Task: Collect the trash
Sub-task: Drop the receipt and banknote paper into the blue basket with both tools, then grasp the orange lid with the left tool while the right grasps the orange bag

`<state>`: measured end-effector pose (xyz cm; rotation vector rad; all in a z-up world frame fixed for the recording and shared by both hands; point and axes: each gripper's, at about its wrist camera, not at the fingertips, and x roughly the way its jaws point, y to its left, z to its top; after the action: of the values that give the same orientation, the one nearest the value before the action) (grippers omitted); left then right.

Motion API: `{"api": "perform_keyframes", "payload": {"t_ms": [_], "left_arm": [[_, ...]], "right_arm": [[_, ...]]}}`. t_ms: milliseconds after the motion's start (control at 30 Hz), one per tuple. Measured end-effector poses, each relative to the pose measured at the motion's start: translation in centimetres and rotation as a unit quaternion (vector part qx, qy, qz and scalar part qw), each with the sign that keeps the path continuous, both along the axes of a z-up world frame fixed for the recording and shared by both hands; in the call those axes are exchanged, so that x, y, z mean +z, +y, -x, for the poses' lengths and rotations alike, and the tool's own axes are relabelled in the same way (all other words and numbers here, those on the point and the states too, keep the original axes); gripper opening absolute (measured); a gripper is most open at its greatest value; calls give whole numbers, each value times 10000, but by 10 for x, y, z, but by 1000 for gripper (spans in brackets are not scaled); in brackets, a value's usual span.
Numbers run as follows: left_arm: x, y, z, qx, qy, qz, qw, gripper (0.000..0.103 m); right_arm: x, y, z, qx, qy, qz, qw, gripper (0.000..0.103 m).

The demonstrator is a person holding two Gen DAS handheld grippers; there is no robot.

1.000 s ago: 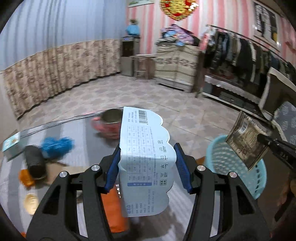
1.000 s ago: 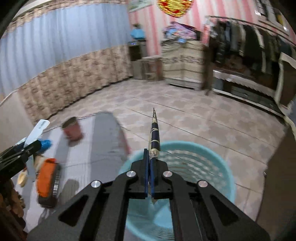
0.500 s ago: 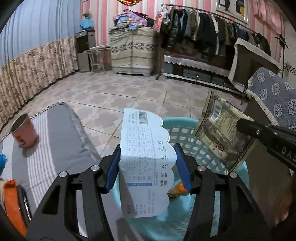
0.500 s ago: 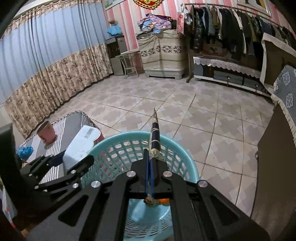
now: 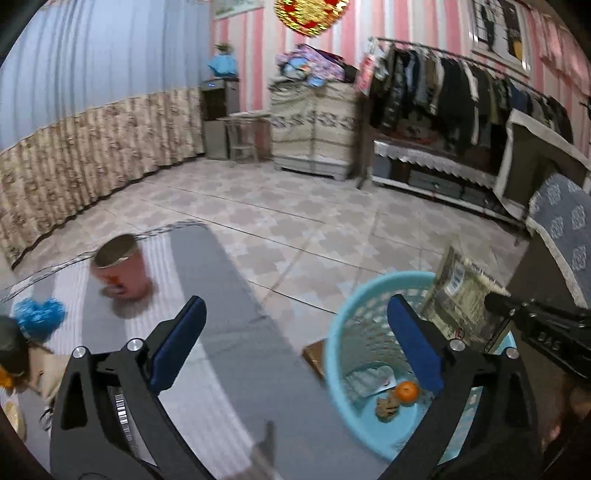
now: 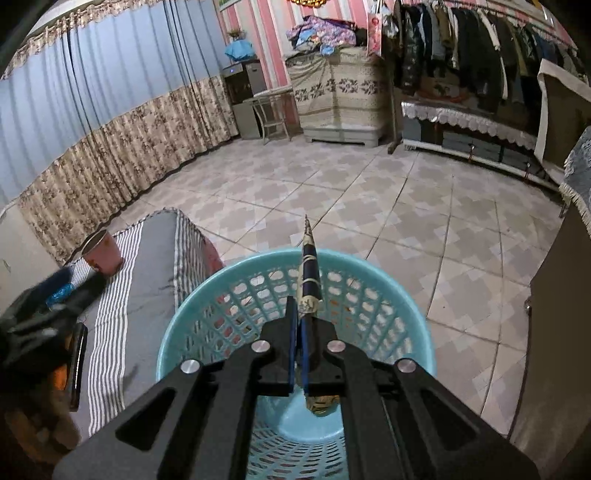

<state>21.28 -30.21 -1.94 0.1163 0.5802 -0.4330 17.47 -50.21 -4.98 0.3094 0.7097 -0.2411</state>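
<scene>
Pink-striped wall (image 5: 354, 33), tiled floor (image 6: 369, 206), blue curtains (image 6: 92, 92), clothes rack (image 5: 461, 85).

A turquoise lattice basket (image 6: 295, 295) is seen at six o'clock, with an orange fruit (image 5: 406, 390) and a pale blue-white card (image 5: 376, 378) inside it. A dark blue and gold patterned wrapper (image 6: 309, 280) is shown edge-on over the basket. At nine o'clock a grey-and-white striped cloth (image 6: 147, 280) is spread — a pink cup (image 6: 102, 253) stands on it. Beige patterned floor tiles (image 6: 369, 199) are laid at twelve o'clock, before pink-and-white striped walls (image 5: 354, 22) and blue curtains (image 6: 92, 85) with a floral tan band.
</scene>
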Motion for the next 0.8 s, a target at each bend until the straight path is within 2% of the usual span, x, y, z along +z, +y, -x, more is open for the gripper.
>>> {"api": "perform_keyframes", "payload": {"t_ms": [33,67,100,133,167,300,400,533,633,800], "left_arm": [[2,8,1,63,-13,22,10000,97],[5,16,1,112,-28,29,9999,97],[7,22,3,144,-51,20,9999,97],[9,30,4,196,-90,-13,9998,97],[10,35,5,234,-108,-32,9997,97],[15,62,12,406,-79,30,9991,97],[17,89,17,599,-89,64,9981,97],[20,125,24,857,-120,144,9961,97],[21,159,29,1082,-115,201,9939,97],[19,218,45,1512,-180,122,9883,97]], "right_arm": [[-2,1,-1,13,34,-1,10000,4],[-4,2,-3,29,67,-26,10000,8],[-6,3,-4,29,100,-50,9999,27],[-8,4,-5,-19,126,-24,9999,41],[-9,5,-4,-60,110,24,9999,62],[-6,10,-4,-89,94,108,9999,65],[-2,17,-3,-149,77,317,9994,83],[8,39,-3,-66,-40,615,9981,85],[18,62,-2,16,-185,838,9963,92],[31,120,-1,400,-490,1027,9927,92]]}}
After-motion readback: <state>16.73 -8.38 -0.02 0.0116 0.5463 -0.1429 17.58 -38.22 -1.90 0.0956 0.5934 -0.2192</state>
